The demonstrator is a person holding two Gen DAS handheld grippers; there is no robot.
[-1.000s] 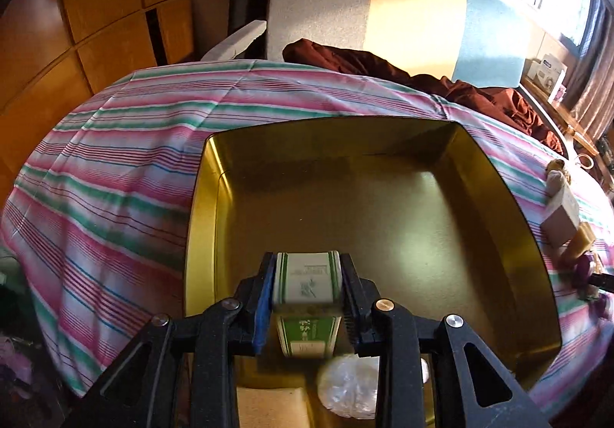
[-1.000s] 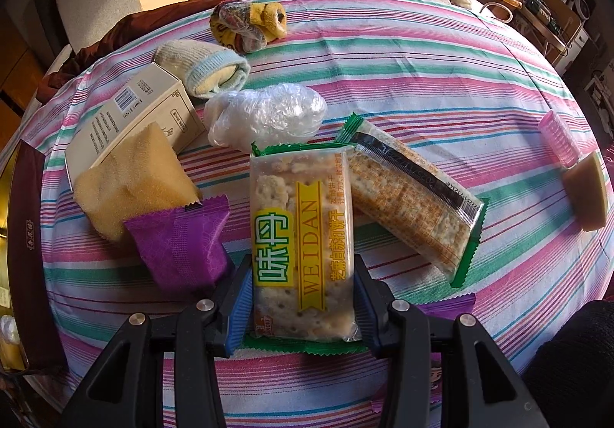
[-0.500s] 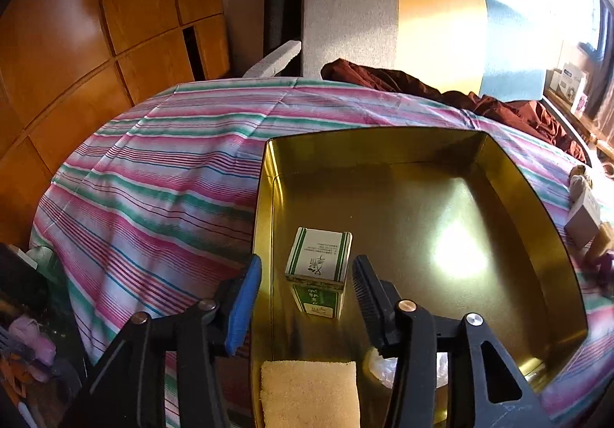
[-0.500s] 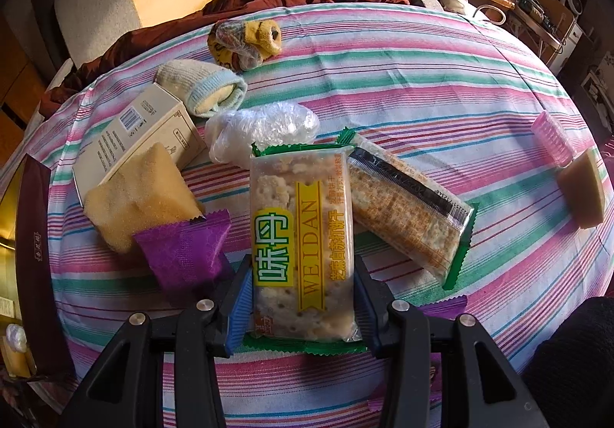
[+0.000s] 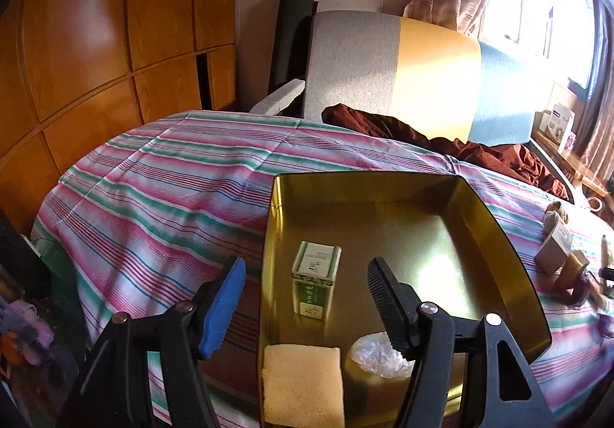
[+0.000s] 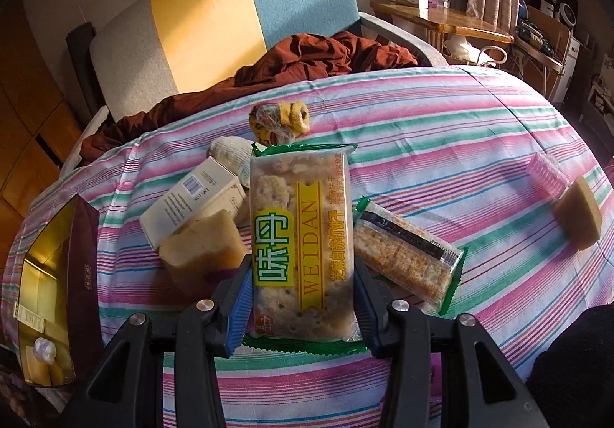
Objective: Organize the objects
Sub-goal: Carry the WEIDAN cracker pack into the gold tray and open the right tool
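The left claw [image 5: 303,290] is opening, its jaws clear of the green-and-white tea tin [image 5: 315,281], which stands upright low in the gold tray [image 5: 495,232], likely parked beside the yellow sponge [image 5: 303,386] to leave room. The right claw [image 6: 303,307] pinches the cracker packet [image 6: 301,240] at centre frame: clear wrap, yellow label, green crimped ends, probably bound for the tray.

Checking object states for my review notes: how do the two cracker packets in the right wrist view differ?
The WEIDAN cracker packet is clamped in the right gripper and shows its yellow label; the second cracker packet lies loose on the striped tablecloth, slanted, showing a black strip. Both are clear wrappers with green crimped ends.
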